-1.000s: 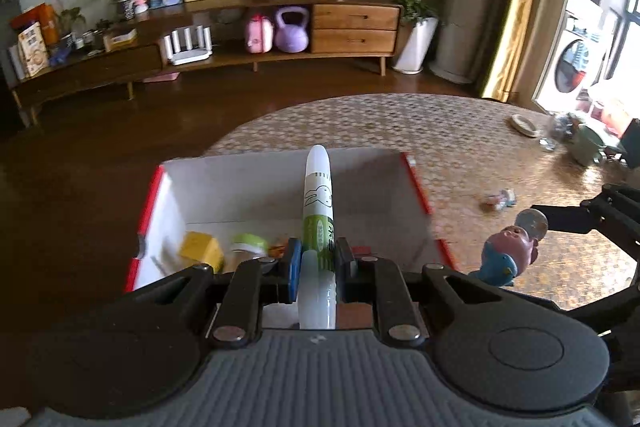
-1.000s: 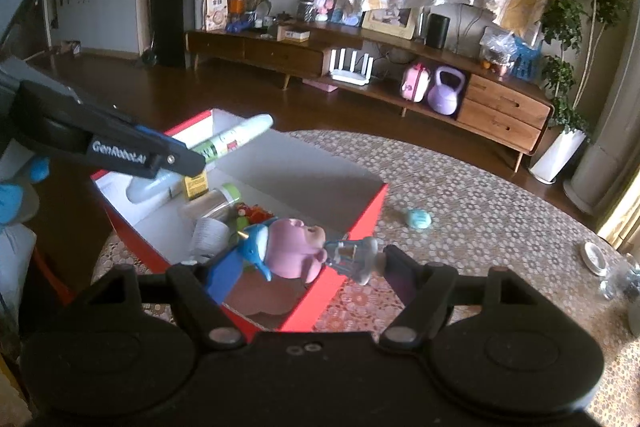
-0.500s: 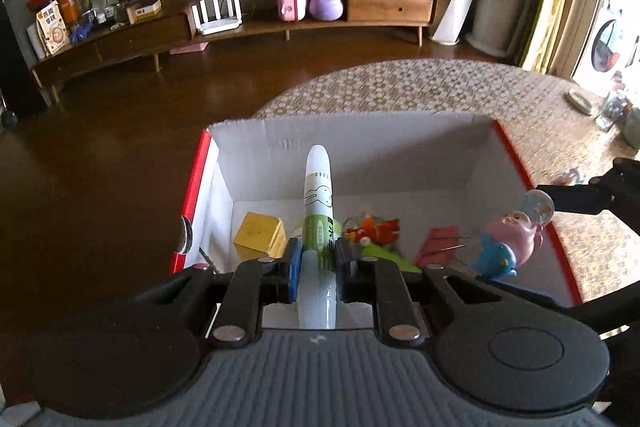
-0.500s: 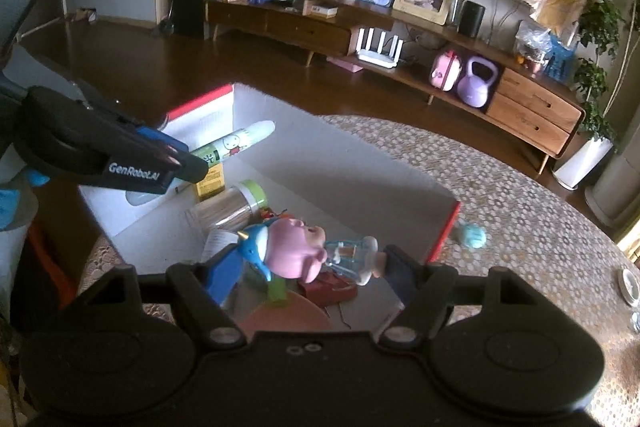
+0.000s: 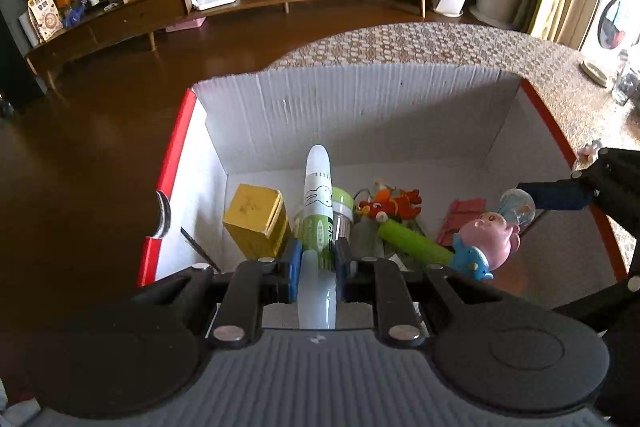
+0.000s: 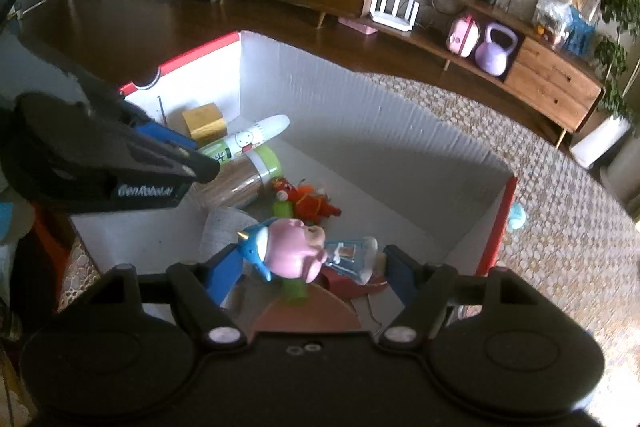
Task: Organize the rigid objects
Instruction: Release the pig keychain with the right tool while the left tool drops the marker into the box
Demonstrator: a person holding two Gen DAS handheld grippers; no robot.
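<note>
The left tool [image 5: 316,259] is clamped on one white and green plastic tube with a rabbit drawing [image 5: 318,199], whose long axis points away toward the far wall of the white cardboard box with red outside [image 5: 360,107], above its contents. The right tool [image 6: 310,263] is clamped across one pink pig toy with blue clothes [image 6: 292,251], lying sideways over the box. Below lie one yellow block [image 5: 256,219], one green-capped jar [image 6: 248,179], one orange toy [image 5: 392,203] and one green stick [image 5: 412,239]; the box stands on the patterned table [image 5: 440,43].
</note>
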